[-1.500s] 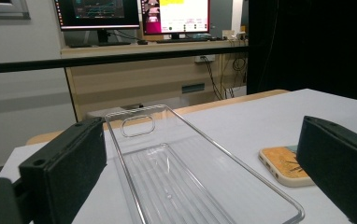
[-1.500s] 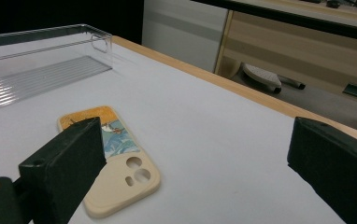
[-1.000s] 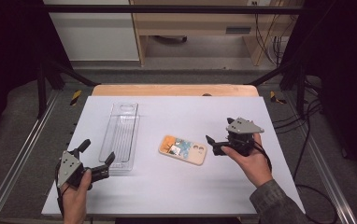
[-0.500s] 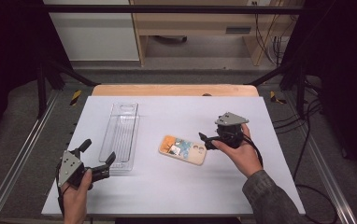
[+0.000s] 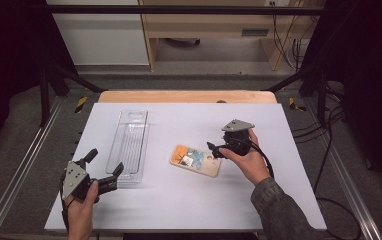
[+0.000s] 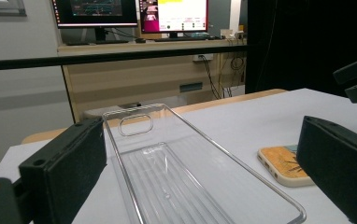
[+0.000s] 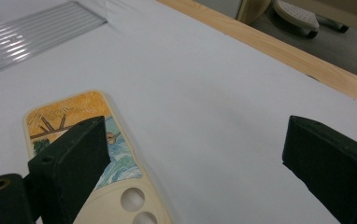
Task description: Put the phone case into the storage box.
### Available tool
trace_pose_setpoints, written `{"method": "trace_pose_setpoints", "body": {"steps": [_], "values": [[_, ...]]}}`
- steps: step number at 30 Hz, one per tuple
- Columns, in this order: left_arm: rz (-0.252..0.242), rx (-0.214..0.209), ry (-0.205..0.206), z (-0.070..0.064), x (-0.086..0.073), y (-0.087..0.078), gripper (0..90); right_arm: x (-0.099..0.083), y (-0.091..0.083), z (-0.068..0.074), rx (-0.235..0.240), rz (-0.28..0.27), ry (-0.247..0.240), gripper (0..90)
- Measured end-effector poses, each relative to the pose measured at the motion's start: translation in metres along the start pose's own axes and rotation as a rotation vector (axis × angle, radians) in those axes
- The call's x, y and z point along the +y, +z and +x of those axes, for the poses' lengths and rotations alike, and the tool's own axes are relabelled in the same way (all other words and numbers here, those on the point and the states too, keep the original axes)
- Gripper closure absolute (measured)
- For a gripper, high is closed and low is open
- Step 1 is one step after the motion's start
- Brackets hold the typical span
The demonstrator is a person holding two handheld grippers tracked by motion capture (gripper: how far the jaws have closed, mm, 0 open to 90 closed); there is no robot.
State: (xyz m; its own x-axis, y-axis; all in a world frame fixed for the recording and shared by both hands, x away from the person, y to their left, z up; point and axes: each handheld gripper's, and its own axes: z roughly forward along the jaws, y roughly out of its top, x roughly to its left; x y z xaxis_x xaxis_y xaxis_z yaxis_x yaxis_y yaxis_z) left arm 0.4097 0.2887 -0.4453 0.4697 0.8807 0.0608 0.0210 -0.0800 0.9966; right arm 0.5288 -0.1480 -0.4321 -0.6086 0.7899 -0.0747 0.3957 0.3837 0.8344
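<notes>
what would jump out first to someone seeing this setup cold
Probably the painted phone case, orange and blue, lying flat near the middle of the white table, with the right gripper open just at its end. Next, the clear plastic tray lying left of it, with the left gripper open at its near end.

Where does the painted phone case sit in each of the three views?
High view: the painted phone case lies flat at the table's centre, just left of the right gripper.
Left gripper view: its orange end shows at lower right, partly behind the right-hand jaw.
Right gripper view: it lies at lower left, partly under the left-hand jaw, camera holes near the bottom edge.
Shared landmark: the clear plastic tray, left of the case.
</notes>
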Motion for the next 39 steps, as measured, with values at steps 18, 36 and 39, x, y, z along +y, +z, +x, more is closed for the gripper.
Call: {"method": "trace_pose_setpoints", "body": {"steps": [18,36,39], "values": [[0.002,-0.002,-0.003,0.000,0.000,0.000,1.5,-0.006,0.028,0.004,-0.001,0.061,-0.006,17.5],[0.008,-0.004,-0.002,-0.002,-0.001,0.000,1.5,-0.006,0.034,0.005,-0.024,0.062,-0.015,63.6],[0.008,-0.004,0.001,-0.003,-0.001,-0.001,1.5,-0.007,0.037,0.007,-0.020,0.064,-0.023,69.9]]}}
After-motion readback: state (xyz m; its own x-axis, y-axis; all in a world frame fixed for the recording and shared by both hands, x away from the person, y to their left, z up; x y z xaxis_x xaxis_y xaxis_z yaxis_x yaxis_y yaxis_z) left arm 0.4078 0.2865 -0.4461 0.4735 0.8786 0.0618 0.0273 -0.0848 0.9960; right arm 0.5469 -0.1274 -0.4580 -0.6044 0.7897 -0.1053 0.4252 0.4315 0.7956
